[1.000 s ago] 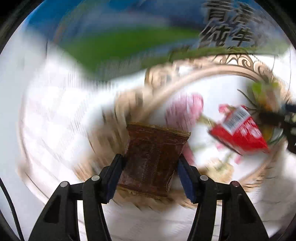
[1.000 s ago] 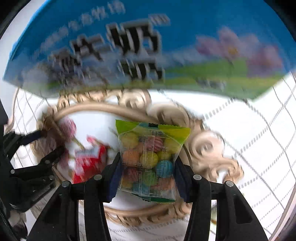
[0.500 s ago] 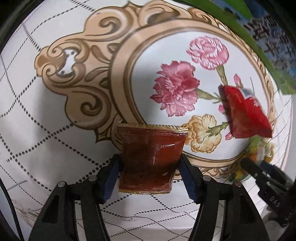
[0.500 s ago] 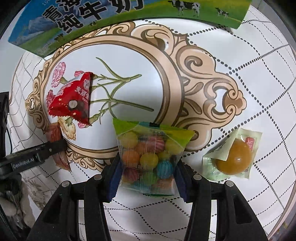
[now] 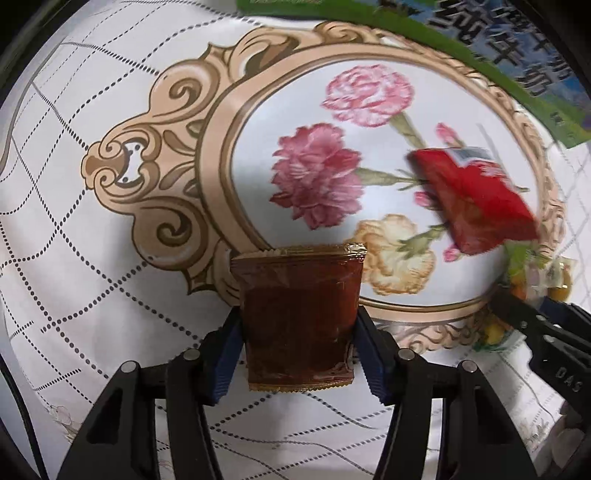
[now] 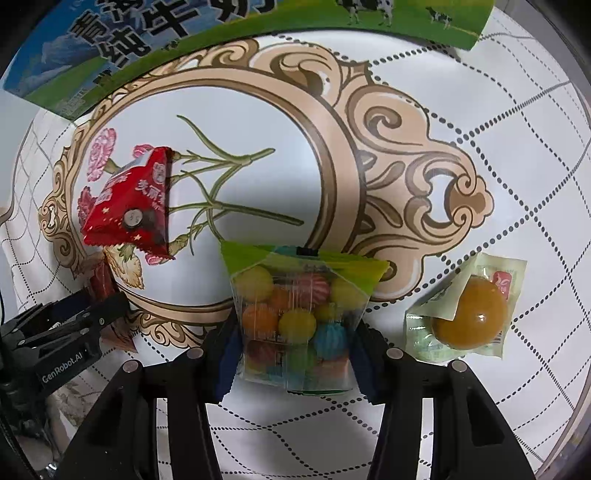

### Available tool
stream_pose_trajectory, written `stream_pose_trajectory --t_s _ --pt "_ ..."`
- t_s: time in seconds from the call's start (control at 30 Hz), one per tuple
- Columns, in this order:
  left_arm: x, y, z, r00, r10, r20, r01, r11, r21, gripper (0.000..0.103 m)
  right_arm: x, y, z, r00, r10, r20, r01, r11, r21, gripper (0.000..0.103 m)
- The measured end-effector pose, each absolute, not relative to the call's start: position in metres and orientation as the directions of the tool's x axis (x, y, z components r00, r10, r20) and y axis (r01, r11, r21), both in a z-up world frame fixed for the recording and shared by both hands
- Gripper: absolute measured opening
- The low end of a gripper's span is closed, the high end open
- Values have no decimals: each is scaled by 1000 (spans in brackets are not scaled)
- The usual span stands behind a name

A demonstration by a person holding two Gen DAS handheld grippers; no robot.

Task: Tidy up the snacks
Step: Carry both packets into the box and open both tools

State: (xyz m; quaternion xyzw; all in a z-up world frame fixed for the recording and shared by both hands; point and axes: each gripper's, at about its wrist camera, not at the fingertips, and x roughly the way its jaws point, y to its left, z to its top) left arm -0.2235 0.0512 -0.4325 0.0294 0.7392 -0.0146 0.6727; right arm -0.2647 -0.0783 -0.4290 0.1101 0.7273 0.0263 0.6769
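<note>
Snacks occupy both grippers: the left gripper [image 5: 297,332] has its blue pads pressed against the two sides of a brown snack packet [image 5: 299,317], which stands upright between the fingers with its crimped top edge over the lower rim of the tan oval frame printed on the tablecloth [image 5: 74,258]. The right gripper [image 6: 295,336] likewise clamps a clear candy bag [image 6: 299,317] with a green top, full of round sweets in yellow, orange, blue and striped pink, held upright between its pads just below the same oval frame. Inside the oval, a red snack pouch [image 6: 129,210] lies flat on the cloth over the printed carnations, apart from both grippers; in the left wrist view it sits to the right of the held brown packet and looks slightly blurred. To the right of the candy bag, outside the scrollwork of the frame, an orange jelly cup [image 6: 467,314] in a clear and pale green wrapper rests on the dotted lattice pattern, near the right gripper's right finger but not touching it. Along the far edge of the oval stands a milk carton [image 6: 221,33] printed with blue sky, green grass, cows and large black characters, its lower edge at the frame's top. Each wrist view catches the other gripper at its side edge, low over the cloth near the frame's lower rim, with its packet partly hidden.
</note>
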Motion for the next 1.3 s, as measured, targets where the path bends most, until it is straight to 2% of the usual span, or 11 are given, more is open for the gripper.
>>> stream_pose_trajectory --t_s 0.13,0.3,0.5,0.6,0.77,0.9,1.07,1.2,1.23,1.27,1.3 --pt "-224 38 -392 -62 -67 -996 57 996 -70 55 -269 -83 -406 -38 269 -962 141 955 262 52" --pt "-204 8 -314 36 -194 -980 98 977 -190 55 -254 -95 -335 86 357 -930 113 924 365 52" --pt "-118 -16 -251 122 -283 -951 154 952 -264 55 -193 -129 -250 247 380 -892 68 911 407 52" --pt "-71 -5 -240 127 -270 -954 175 953 -246 55 -140 -148 -233 282 317 -906 56 937 345 52" --pt "6 -13 -255 85 -226 -970 156 965 -211 55 -59 -170 -250 228 227 -947 72 966 249 52" --pt "54 -20 -291 9 -183 -983 148 972 -180 55 -9 -181 -283 145 186 -972 99 975 201 52" --pt "90 -18 -329 -41 -89 -995 152 984 -95 55 18 -186 -312 87 158 -984 120 978 168 52" --pt "107 -12 -358 -111 -68 -991 142 986 -84 56 32 -188 -335 30 164 -986 136 977 167 54" --pt "109 -11 -365 -126 -62 -990 133 988 -79 58 32 -187 -339 9 172 -985 140 975 171 64" --pt "110 -9 -370 -137 -54 -989 124 990 -72 62 34 -188 -344 -2 176 -984 142 975 174 81" --pt "111 -6 -376 -149 -54 -987 111 991 -71 71 37 -187 -347 -4 174 -985 143 975 172 87"
